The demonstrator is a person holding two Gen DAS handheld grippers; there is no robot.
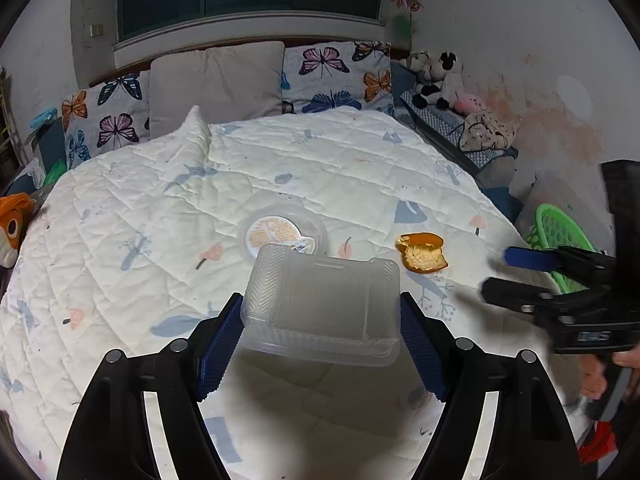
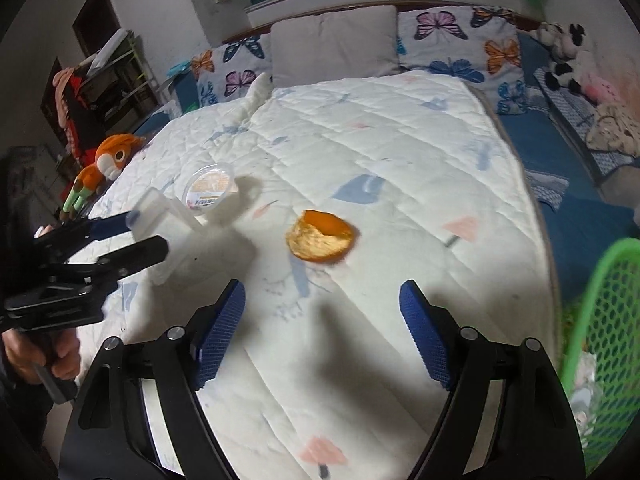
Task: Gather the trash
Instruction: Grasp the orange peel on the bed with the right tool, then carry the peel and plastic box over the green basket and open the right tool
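Note:
My left gripper (image 1: 320,312) is shut on a clear plastic clamshell box (image 1: 324,308) and holds it above the white quilt; the box also shows in the right wrist view (image 2: 164,224). A round clear cup with an orange label (image 1: 280,234) lies on the quilt just beyond it, also in the right wrist view (image 2: 210,188). An orange peel (image 1: 422,256) lies to the right and sits ahead of my right gripper (image 2: 322,308), which is open and empty above the quilt. The peel also shows in the right wrist view (image 2: 320,240).
A green mesh basket (image 2: 604,344) stands off the bed's right edge, with some trash inside; it also shows in the left wrist view (image 1: 556,236). Pillows (image 1: 216,84) line the headboard. An orange plush toy (image 2: 104,164) lies at the left edge.

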